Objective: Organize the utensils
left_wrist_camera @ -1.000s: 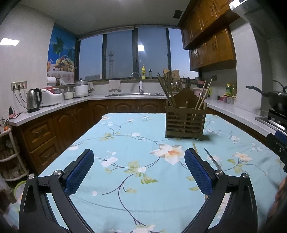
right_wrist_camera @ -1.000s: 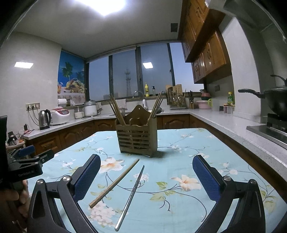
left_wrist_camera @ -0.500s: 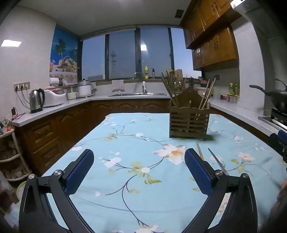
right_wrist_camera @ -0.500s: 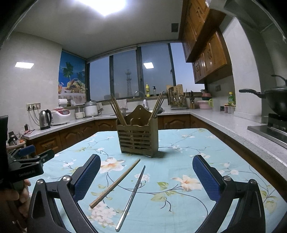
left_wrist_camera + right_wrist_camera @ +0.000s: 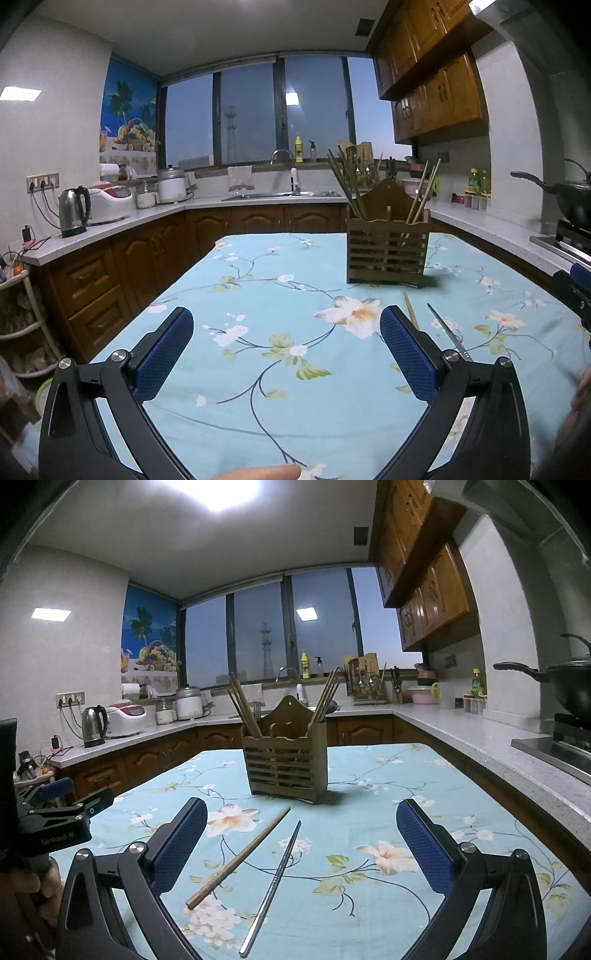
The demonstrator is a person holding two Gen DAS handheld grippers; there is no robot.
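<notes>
Both hand-held grippers hover over the table with their blue-padded jaws spread wide and nothing between them. Seen from its own camera, the left gripper (image 5: 286, 341) points across the pale blue floral tablecloth (image 5: 258, 295) toward bare cloth, and a fingertip (image 5: 258, 472) of the person shows at the bottom edge. That same left gripper (image 5: 66, 805) appears at the left margin of the right wrist view, gripped by a hand (image 5: 26, 893).

Right gripper (image 5: 301, 840) faces the 2 loose utensils that lie on the cloth between its fingers: a wooden chopstick (image 5: 238, 858) running diagonally, and just beside it on the right a metal chopstick (image 5: 271, 888), the 2 spreading apart toward the camera and not touching. In the left wrist view the wooden chopstick (image 5: 410, 315) and the metal chopstick (image 5: 448, 332) lie just right of the right-hand finger (image 5: 408, 356), partly hidden by it.

Beyond them stands a slatted wooden utensil holder (image 5: 284, 764), upright on the cloth, with chopsticks leaning out of its left and right compartments. From the left wrist camera the wooden utensil holder (image 5: 386, 249) sits right of centre.
</notes>
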